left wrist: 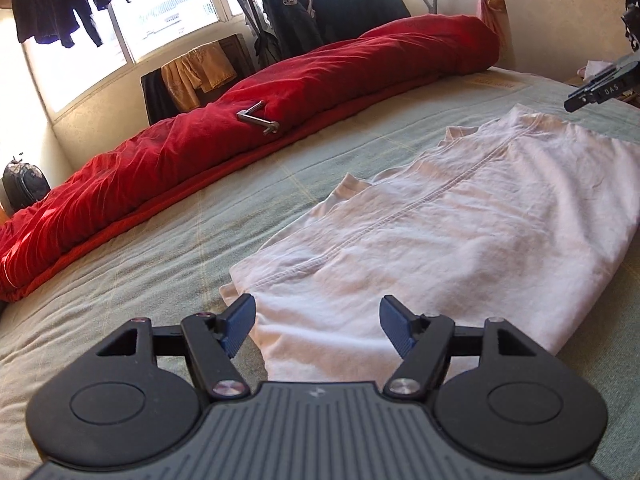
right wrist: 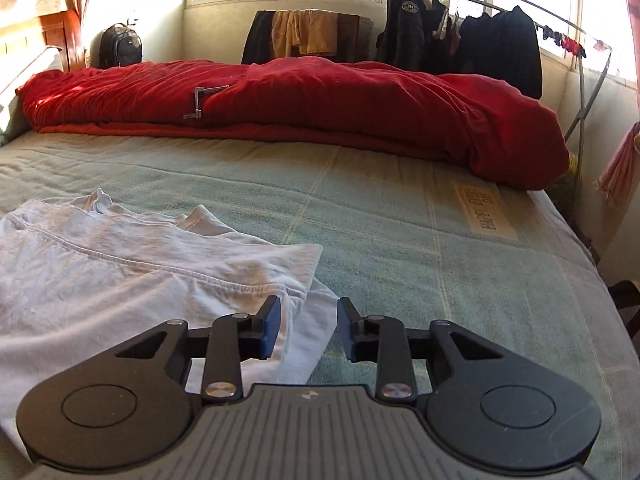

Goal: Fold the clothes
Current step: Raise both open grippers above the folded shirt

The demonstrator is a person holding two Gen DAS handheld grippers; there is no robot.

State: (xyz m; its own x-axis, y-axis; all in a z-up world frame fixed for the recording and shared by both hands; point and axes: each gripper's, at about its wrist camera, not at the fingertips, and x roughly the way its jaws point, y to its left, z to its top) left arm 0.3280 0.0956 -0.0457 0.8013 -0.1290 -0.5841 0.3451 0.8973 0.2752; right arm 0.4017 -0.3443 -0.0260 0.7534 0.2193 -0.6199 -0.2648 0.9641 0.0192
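Note:
A white garment (left wrist: 460, 216) lies folded lengthwise on the green bed cover (left wrist: 160, 264); it also shows in the right wrist view (right wrist: 120, 280). My left gripper (left wrist: 316, 328) is open and empty, just above the garment's near end. My right gripper (right wrist: 308, 330) is open and empty over a corner of the garment at its other end. The right gripper's tip shows at the far right of the left wrist view (left wrist: 600, 90).
A red duvet (left wrist: 280, 108) lies bunched along the far side of the bed, with a metal crank-shaped piece (left wrist: 258, 120) on it. Behind are a rack of dark clothes (right wrist: 460, 36), windows, a backpack (right wrist: 120, 46). The bed edge (right wrist: 592, 264) is at right.

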